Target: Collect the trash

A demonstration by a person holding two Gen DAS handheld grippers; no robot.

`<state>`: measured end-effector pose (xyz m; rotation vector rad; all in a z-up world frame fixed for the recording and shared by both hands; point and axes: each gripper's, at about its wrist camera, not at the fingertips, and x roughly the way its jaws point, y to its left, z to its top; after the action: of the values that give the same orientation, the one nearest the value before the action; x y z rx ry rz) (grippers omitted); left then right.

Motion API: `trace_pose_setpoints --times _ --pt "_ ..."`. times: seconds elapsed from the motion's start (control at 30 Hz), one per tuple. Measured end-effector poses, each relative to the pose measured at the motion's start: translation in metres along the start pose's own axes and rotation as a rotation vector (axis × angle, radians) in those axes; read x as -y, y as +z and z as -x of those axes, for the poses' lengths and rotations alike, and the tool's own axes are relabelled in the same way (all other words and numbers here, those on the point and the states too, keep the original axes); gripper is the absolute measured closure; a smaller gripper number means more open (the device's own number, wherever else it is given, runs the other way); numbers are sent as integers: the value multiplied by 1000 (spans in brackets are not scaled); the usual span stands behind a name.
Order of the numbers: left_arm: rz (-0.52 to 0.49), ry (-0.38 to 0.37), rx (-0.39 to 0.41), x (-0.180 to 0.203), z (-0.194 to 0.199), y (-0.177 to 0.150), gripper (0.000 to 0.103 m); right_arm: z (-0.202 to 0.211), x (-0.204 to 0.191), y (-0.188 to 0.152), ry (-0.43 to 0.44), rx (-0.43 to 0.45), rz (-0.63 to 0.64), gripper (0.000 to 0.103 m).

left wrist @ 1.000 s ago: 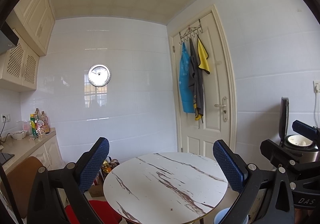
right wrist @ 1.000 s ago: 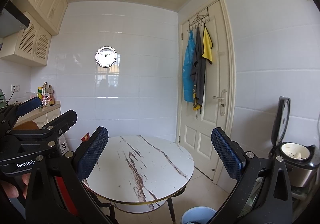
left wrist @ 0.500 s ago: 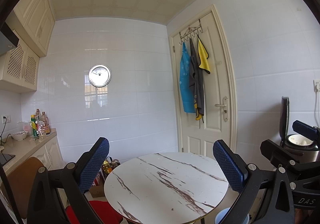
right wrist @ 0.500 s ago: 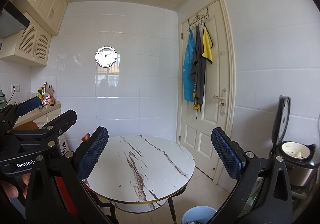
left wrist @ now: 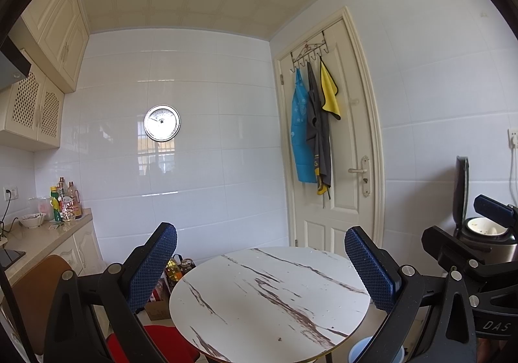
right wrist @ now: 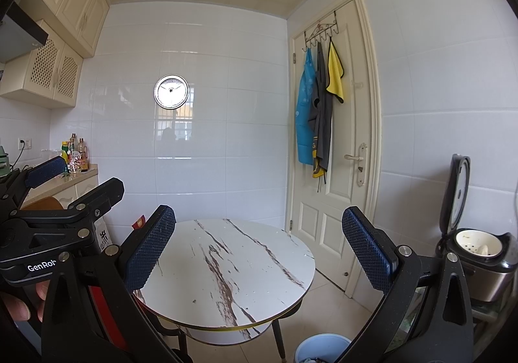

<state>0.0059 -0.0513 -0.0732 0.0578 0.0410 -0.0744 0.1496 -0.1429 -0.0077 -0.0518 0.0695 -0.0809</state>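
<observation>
A round white marble-patterned table (left wrist: 268, 298) (right wrist: 226, 262) stands ahead of both grippers, with only a few tiny dark specks on its top. My left gripper (left wrist: 260, 262) is held above its near edge, open, nothing between its blue pads. My right gripper (right wrist: 259, 249) is open too, also holding nothing, above the table's near side. A light blue bin (right wrist: 320, 348) sits on the floor under the table's right edge, with something dark inside; its rim (left wrist: 362, 346) shows in the left wrist view. Each gripper shows at the edge of the other's view.
A white door (right wrist: 336, 169) with hung aprons and a yellow cloth is behind the table. An open rice cooker (right wrist: 479, 253) stands at the right. A counter with bottles (left wrist: 64, 204) runs along the left. A red stool (left wrist: 155, 340) and a brown chair (left wrist: 32, 291) stand left of the table.
The left wrist view has shifted very slightly, so the table sits a touch further right. Both grippers stay open and nothing was picked up.
</observation>
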Motion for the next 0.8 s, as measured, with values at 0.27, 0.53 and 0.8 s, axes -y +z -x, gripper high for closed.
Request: trace_pose_setpoints --times 0.27,0.53,0.8 --pt "-2 -2 2 -2 0 0 1 0 0 0 -1 1 1 0" --pt "-3 -3 2 -6 -2 -1 1 0 -1 0 -2 1 0 0" --pt "-5 -6 3 -10 -2 -1 1 1 -1 -1 -3 0 0 0"
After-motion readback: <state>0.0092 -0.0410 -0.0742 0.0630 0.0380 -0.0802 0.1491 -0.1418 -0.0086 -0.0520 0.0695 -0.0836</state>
